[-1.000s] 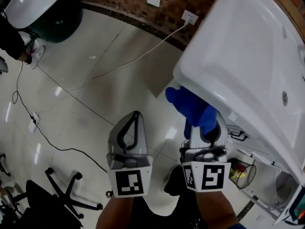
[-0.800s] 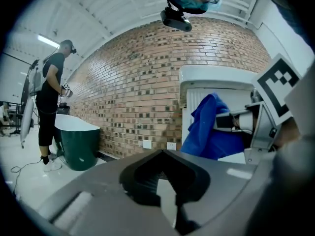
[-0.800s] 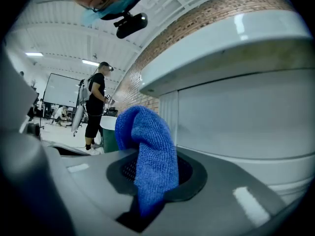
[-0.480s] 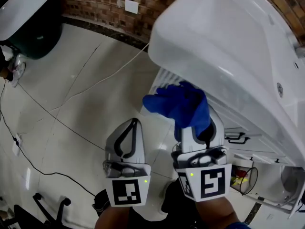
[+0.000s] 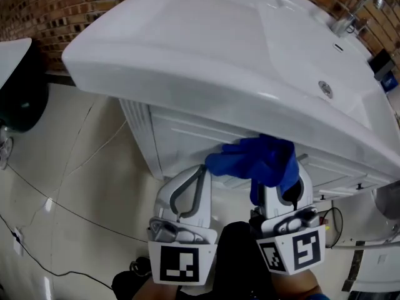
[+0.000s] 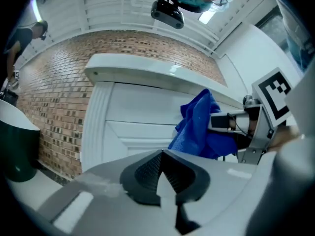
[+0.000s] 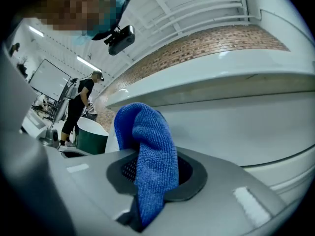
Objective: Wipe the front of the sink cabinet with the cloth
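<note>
Biggest thing first: the white sink basin overhangs the sink cabinet, and the cabinet's panelled front faces you right under that lip. Everything below is placed off that cabinet front.

The blue cloth is bunched up high on the front, just under the basin's edge and toward its right half. It's pinched in your right gripper, whose jaws are clamped on a fold, with the rest of the cloth flopping out ahead toward the panel. It looks right at the surface, but I can't tell for sure that it's touching.

Your left gripper sits just left of the right one, also pointed at the cabinet front. Its jaws are pressed together with nothing in them.

So the right gripper is the one that matters. The panel lies straight ahead of the cloth, and its long run goes off to the left, so I'd guess you press in and sweep sideways along it.
</note>
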`<state>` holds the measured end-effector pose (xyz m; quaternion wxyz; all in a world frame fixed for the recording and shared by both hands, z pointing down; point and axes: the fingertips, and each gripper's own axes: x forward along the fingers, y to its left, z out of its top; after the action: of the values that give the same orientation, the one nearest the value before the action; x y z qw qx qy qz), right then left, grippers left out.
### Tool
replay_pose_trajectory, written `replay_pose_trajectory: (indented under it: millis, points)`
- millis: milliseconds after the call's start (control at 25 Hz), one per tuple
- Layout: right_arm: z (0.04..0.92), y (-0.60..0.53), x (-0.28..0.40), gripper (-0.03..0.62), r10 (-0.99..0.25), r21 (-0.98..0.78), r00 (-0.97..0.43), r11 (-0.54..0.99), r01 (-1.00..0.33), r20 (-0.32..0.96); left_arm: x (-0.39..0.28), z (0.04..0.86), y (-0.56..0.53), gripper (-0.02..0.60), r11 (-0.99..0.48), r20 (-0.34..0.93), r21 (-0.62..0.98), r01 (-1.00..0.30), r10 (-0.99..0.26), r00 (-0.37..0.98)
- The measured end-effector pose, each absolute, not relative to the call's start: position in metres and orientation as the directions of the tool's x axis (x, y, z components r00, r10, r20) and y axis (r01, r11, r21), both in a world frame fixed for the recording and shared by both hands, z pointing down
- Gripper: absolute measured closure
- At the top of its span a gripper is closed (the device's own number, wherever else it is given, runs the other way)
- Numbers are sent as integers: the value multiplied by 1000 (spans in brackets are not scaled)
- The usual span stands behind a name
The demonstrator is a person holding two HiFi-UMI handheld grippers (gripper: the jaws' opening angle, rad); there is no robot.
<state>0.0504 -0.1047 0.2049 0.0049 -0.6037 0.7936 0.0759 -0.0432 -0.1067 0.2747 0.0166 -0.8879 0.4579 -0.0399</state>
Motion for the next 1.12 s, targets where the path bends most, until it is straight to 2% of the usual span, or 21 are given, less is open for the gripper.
replay_pose_trajectory:
  millis: [400,520,720,960,1120]
  points:
    - [201,-66,175,519,-987,92,-88,76,-993,-138,60,277,-71,575,-713,13,-105,-693,-698,716]
    - [204,-56,215,519,-990,65,-9,0,-998,-142,74,287,-69,575,-737,33,-144,-660,-670,741]
    - [204,-24,299,519,-975,46,172,-180,-983,-143,108,302,-62,575,-775,76,-112,-622,-631,772]
    - [220,11,399,519,-905,29,408,-414,-910,-119,128,320,-55,575,-789,92,-110,-605,-614,784]
    - [223,15,422,519,-881,51,460,-467,-883,-114,122,324,-58,575,-774,95,-93,-626,-633,768]
